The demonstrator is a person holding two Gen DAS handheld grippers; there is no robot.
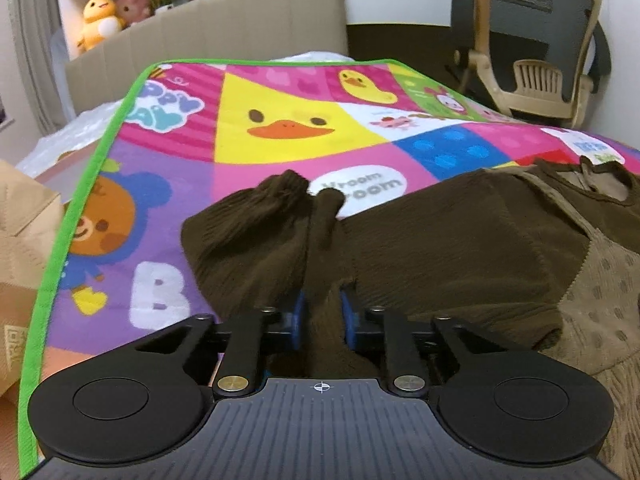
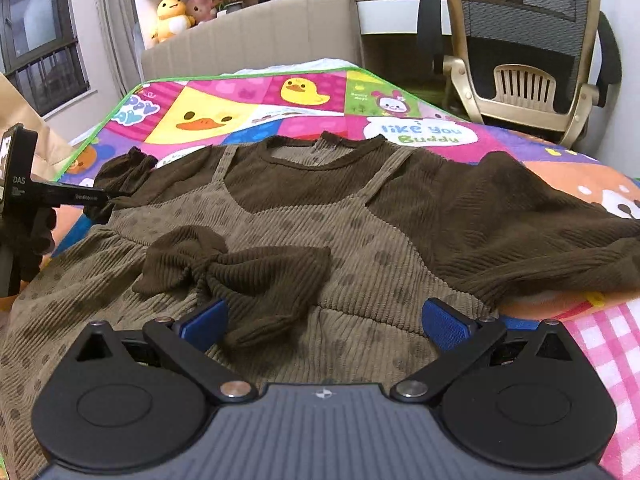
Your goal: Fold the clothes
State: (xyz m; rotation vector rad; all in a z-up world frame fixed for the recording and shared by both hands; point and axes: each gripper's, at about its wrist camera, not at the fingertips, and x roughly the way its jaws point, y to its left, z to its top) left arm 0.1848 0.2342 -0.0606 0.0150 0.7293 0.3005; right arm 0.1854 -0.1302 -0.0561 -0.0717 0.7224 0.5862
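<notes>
Right, scene: brown child's dress (image 2: 328,216) lies face up on a bright cartoon play mat (image 1: 280,120), spread across a bed.
Left gripper (image 1: 322,316): pressed together, blue pads (image 1: 298,318) pinching a ridge of the dark brown sleeve (image 1: 256,240); fabric bunches up just ahead of the fingers.
Sleeve cuff (image 1: 286,186): ahead of the left claw, lying on the mat beside the white "Vroom" bubble (image 1: 368,188).
Right gripper (image 2: 324,320): spread wide, 2 blue pads (image 2: 444,326) well apart, holding nothing, low over the dress skirt.
Bow (image 2: 236,268): dark brown, on the dress front, directly ahead of the right claw, its lower tail reaching between the pads.
Neckline (image 2: 320,148): far end of the dress from the right claw, at the mat's middle.
Other sleeve (image 2: 520,232): ahead and to the right of the right claw, flat on the mat.
Left gripper from the right view (image 2: 60,196): far left of the right claw, fingertips at the dress's sleeve.
Background: beige headboard (image 2: 256,36), plush toys (image 2: 172,16) on a shelf, mesh office chair (image 2: 528,40) to the right.
</notes>
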